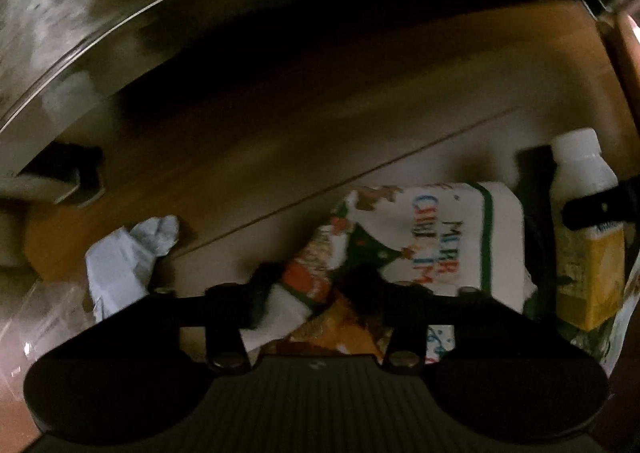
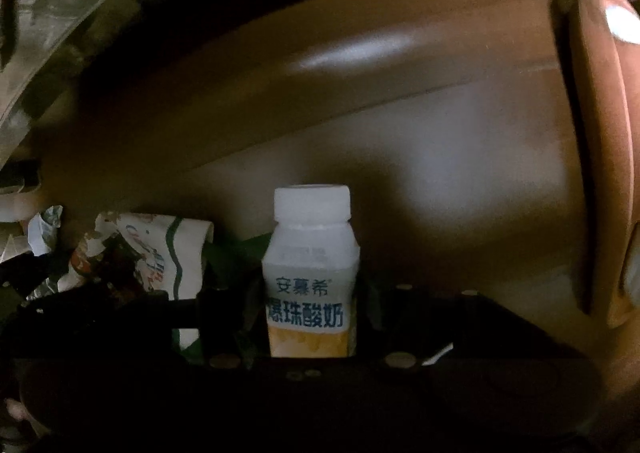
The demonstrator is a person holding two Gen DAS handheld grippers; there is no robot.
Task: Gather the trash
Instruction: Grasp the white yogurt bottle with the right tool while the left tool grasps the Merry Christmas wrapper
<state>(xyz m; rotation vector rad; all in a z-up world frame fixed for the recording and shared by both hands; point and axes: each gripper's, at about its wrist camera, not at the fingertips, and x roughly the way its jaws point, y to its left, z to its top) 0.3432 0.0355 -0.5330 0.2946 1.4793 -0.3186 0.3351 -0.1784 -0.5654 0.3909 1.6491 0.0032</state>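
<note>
- Wooden floor (image 1: 360, 125), brown, dimly lit, one seam running slantwise.
- Crumpled white paper (image 1: 124, 257) lying at left.
- Printed Christmas napkin (image 1: 420, 249) bunched in the middle.
- White-capped yogurt bottle (image 2: 310, 281) just beside the napkin; contact with the floor unclear.

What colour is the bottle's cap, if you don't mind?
White; the cap shows best in the right wrist view.

Dim, shadowy fisheye views, blurred and bent at edges, glare at right.

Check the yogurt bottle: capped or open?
Capped. The bottle shows a white cap seated on its neck in both wrist views; it sits between the right hand-held gripper's fingers.
</note>
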